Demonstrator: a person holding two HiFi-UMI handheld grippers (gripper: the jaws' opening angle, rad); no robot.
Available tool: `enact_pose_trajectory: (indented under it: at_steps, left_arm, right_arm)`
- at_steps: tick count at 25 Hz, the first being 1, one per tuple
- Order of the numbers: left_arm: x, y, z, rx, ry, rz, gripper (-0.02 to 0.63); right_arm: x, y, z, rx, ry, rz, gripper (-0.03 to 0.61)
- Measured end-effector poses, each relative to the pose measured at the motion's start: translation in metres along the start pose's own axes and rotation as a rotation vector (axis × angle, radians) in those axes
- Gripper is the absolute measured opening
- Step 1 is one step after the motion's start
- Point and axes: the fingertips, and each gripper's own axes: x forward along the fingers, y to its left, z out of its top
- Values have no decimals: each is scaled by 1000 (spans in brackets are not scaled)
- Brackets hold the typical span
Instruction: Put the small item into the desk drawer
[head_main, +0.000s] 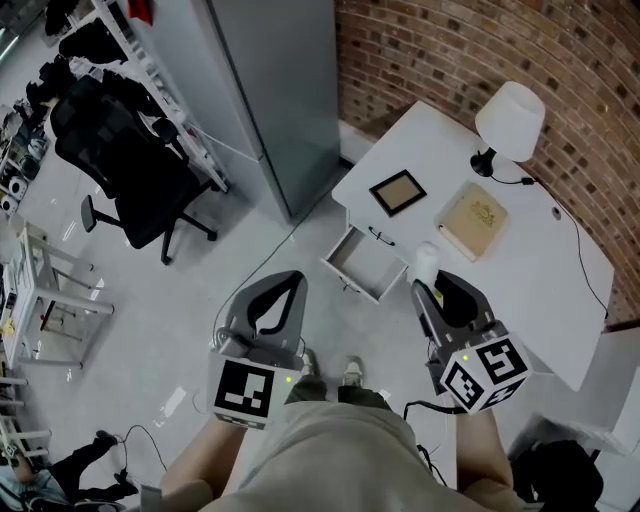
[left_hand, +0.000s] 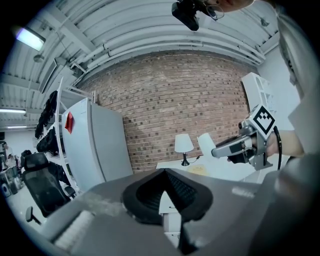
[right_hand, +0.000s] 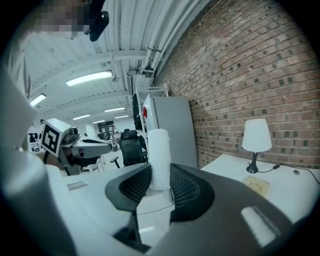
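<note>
The right gripper (head_main: 432, 292), jaws wide, clamps 1 upright white cylinder (head_main: 427, 262) just right of the open desk drawer (head_main: 362, 264). The left gripper (head_main: 294, 280) is closed and empty, left of the drawer.

White lamp (head_main: 510, 120) by brick wall (head_main: 450, 50), blk frame (head_main: 398, 192) nr tan book (head_main: 472, 220), blk office chair (head_main: 120, 170), grey cabinet (head_main: 270, 90)

1. Small white cylinder (right_hand: 160, 155): upright, clamped between the jaws of my right gripper (head_main: 441, 287), just off the desk (head_main: 520, 270) front edge.
2. Drawer (head_main: 362, 262): white, shallow, pulled out open from the desk's front, just beside the white cylinder.
</note>
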Motion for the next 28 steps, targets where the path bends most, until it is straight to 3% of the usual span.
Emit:
enact_pose_trajectory:
  at_steps: [6,11,17,28]
  left_arm:
    - [32,32,-25,-11,24,-20,3]
    - [72,50,-64,-52,58,-45,3]
    - [118,68,-124,-87,131,-70,3]
    - [205,69,-275,-137,270,-113,3]
  right_arm:
    - [54,-10,-29,-11,101,-23,126]
    - [109,-25,-76,32,193,-13,126]
    - [174,-58,-145,-24,275,-60,126]
    - [266,-108,-315,15,497,-68,126]
